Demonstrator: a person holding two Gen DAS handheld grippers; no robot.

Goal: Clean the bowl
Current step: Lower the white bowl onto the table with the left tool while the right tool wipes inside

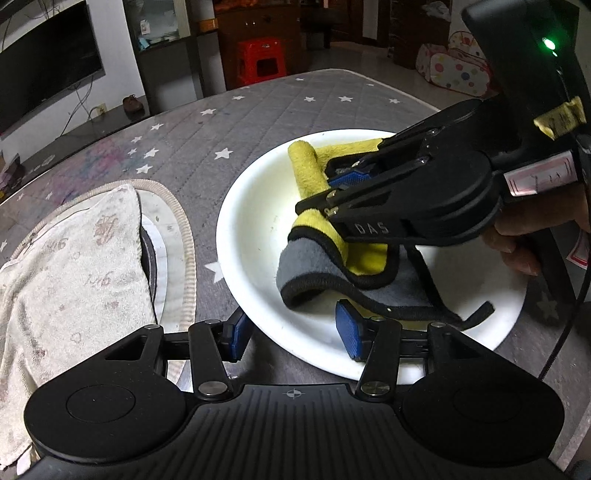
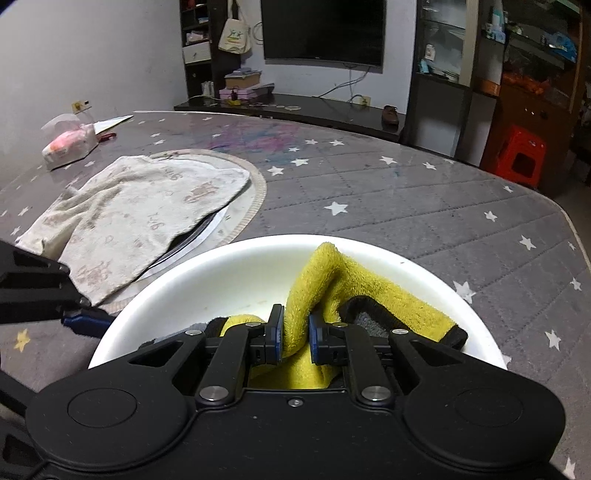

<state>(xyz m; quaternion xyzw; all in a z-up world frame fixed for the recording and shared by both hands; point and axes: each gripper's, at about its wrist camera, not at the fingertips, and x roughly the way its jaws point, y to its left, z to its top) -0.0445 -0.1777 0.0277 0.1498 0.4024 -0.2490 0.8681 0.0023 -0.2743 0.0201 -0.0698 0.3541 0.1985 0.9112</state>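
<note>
One white bowl (image 1: 258, 206) at frame centre holds one yellow-and-grey cloth (image 2: 332, 280); my right fingers (image 2: 294, 338) pinch it, my left fingers (image 1: 291, 334) spread wide astride the bowl's rim.

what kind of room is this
Most likely a home living room: a wall-mounted TV over a low dark cabinet, a red plastic stool, and a table under a grey star-print quilted cover.
</note>
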